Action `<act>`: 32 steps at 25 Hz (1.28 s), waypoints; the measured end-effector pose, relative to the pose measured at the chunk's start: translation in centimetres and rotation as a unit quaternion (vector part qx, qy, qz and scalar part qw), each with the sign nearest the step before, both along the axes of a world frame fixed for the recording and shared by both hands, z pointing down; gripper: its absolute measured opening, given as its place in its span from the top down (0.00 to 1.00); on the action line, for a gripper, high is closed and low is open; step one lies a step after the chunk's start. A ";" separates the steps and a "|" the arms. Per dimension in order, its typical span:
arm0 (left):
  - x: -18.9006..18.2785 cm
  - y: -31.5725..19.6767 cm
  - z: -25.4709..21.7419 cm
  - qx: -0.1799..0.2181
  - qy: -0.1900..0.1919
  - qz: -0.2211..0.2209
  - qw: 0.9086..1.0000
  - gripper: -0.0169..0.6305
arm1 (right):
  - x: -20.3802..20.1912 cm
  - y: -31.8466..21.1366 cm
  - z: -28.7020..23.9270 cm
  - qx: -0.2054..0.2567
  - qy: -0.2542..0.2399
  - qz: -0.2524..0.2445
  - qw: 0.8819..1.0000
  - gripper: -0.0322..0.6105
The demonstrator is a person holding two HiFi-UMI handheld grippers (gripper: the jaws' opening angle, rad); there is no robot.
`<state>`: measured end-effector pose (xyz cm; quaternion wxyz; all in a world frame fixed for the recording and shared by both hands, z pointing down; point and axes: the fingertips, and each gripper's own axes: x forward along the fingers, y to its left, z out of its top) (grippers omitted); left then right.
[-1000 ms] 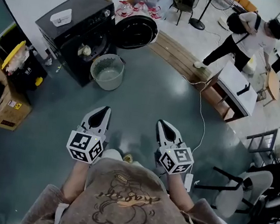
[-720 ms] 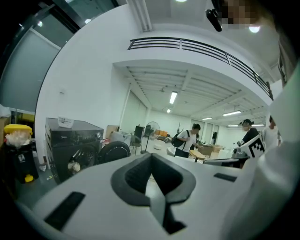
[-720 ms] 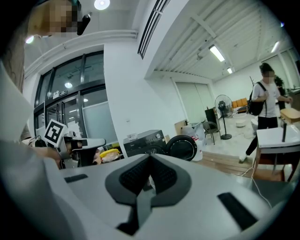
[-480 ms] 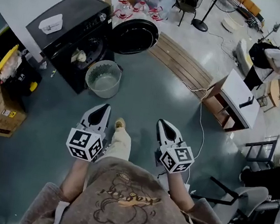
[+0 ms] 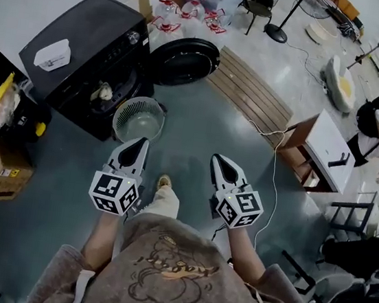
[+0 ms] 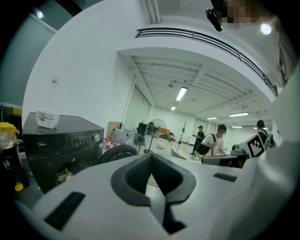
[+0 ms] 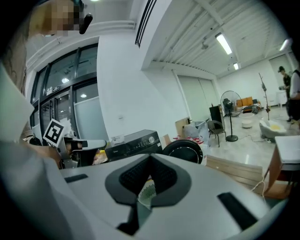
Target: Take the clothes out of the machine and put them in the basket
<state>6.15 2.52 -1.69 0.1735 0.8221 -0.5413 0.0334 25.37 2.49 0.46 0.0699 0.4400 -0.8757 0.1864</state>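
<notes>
You are holding both arms forward, left gripper (image 5: 135,146) and right gripper (image 5: 218,162) clenched empty, pointing level just short of the laundry basket (image 5: 155,108).

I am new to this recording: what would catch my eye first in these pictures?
The black washing machine stands at the head view's upper left, its round door swung open, with pale clothes visible in the drum. Before it stands a round basket that looks empty. Low in the picture, the left gripper and the right gripper point towards them, both shut and holding nothing.
</notes>
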 end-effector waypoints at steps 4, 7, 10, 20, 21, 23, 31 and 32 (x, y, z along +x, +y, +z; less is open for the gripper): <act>-2.4 -4.5 0.6 -0.016 0.004 -0.012 1.000 0.96 | -2.8 -4.9 0.0 -0.008 0.000 -0.018 1.000 0.95; -3.8 -7.2 0.9 -0.019 0.004 -0.020 1.000 0.96 | -4.3 -7.9 0.4 -0.014 0.002 -0.028 1.000 0.95; -5.3 -9.2 1.3 -0.021 0.003 -0.031 0.999 0.96 | -5.5 -10.2 0.9 -0.021 0.004 -0.038 0.999 0.95; -7.8 -11.3 1.9 -0.032 0.007 -0.091 0.995 0.96 | -9.0 -14.3 1.8 -0.037 0.004 -0.101 0.994 0.95; -7.9 -11.4 1.9 -0.032 0.007 -0.100 0.994 0.96 | -9.2 -14.7 1.9 -0.039 0.003 -0.110 0.993 0.95; -8.1 -11.7 2.0 -0.030 0.006 -0.121 0.992 0.96 | -9.5 -15.5 2.3 -0.043 0.002 -0.131 0.990 0.95; -8.5 -11.8 3.9 -0.019 0.004 -0.212 0.977 0.96 | -12.1 -18.4 5.0 -0.042 0.003 -0.238 0.970 0.95; -8.9 -11.8 4.4 -0.017 0.005 -0.224 0.974 0.96 | -12.7 -18.8 5.6 -0.040 0.003 -0.249 0.968 0.95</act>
